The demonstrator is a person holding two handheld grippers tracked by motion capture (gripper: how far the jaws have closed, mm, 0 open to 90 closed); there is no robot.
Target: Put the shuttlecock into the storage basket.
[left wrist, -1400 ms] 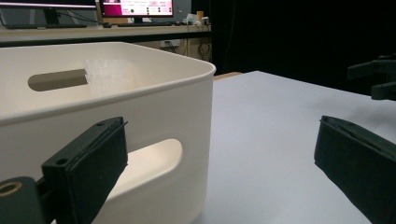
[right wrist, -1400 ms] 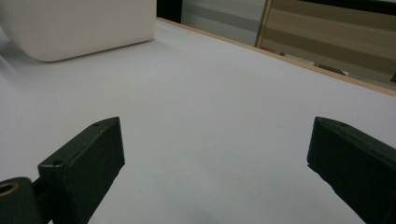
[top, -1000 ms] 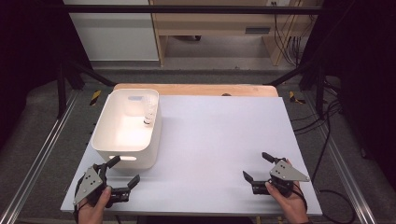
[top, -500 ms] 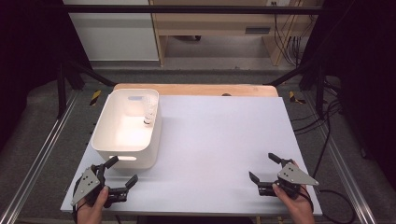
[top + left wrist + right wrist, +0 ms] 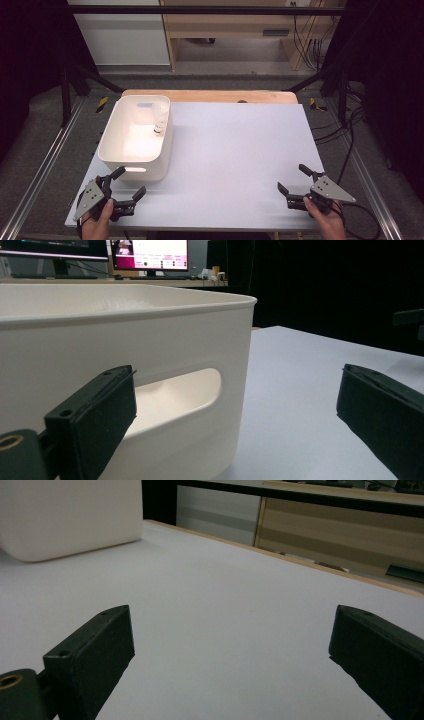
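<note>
A white plastic bin (image 5: 134,140) with a slot handle stands on the left half of the white table top (image 5: 235,150). A small clear object (image 5: 160,121) lies inside it against the right wall; I cannot tell what it is. My left gripper (image 5: 128,183) rests open at the table's front left corner, just in front of the bin, whose near wall (image 5: 150,360) looms close between the jaws in the left gripper view. My right gripper (image 5: 292,177) is open at the front right corner, nothing between its fingers, with the bin (image 5: 70,515) far off.
A wooden strip (image 5: 210,96) runs along the table's far edge. Metal rails (image 5: 45,160) flank the table on both sides. Cables (image 5: 350,135) trail on the floor at right. A cabinet (image 5: 120,35) and wooden bench stand behind the table.
The right gripper has slid a little to the right and nearer the front edge, still open. The left gripper and the bin have stayed where they were.
</note>
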